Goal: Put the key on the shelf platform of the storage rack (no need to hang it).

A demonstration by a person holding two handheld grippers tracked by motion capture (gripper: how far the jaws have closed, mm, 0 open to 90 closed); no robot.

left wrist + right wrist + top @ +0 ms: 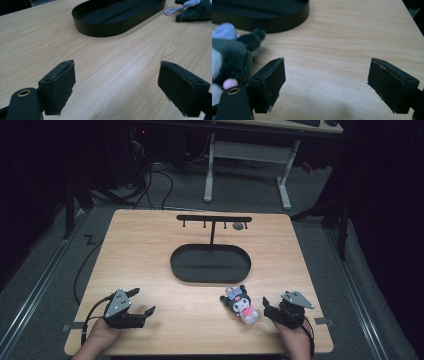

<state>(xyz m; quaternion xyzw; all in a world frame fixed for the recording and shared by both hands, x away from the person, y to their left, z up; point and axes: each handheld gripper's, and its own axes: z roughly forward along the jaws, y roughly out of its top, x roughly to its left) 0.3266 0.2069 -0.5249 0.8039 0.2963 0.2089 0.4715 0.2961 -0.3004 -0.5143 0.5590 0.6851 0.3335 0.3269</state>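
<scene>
Table: a light wooden table [150, 245] takes up the middle of the high view, with dark floor around it

Tray: a black oval tray [210, 264] sits at the centre of the table; in the left gripper view it lies at the upper middle [117, 17], in the right gripper view at the upper left [262, 15]

Rack: a thin black T-shaped rack [214, 219] rises from the far side of the tray, its crossbar above the tray in the frame

Plush: a small dark plush toy [241, 304] with a pink and white front lies on the table at the lower right of the high view, below the tray's right end and apart from it; in the right gripper view it is at the left edge [229, 57], just beside the left jaw; whether it touches the jaw cannot be told; in the left gripper view a dark part of it shows at the upper right corner [192, 12]

Left gripper: at the lower left of the high view [141, 301], held by a hand [102, 332] coming in from the bottom edge; its jaws are spread wide over bare wood, nothing between them, well apart from the plush

Right gripper: at the lower right of the high view [266, 306], held by a hand [295, 337] from the bottom edge; its jaws are spread wide with bare wood between them, just to the right of the plush
</scene>
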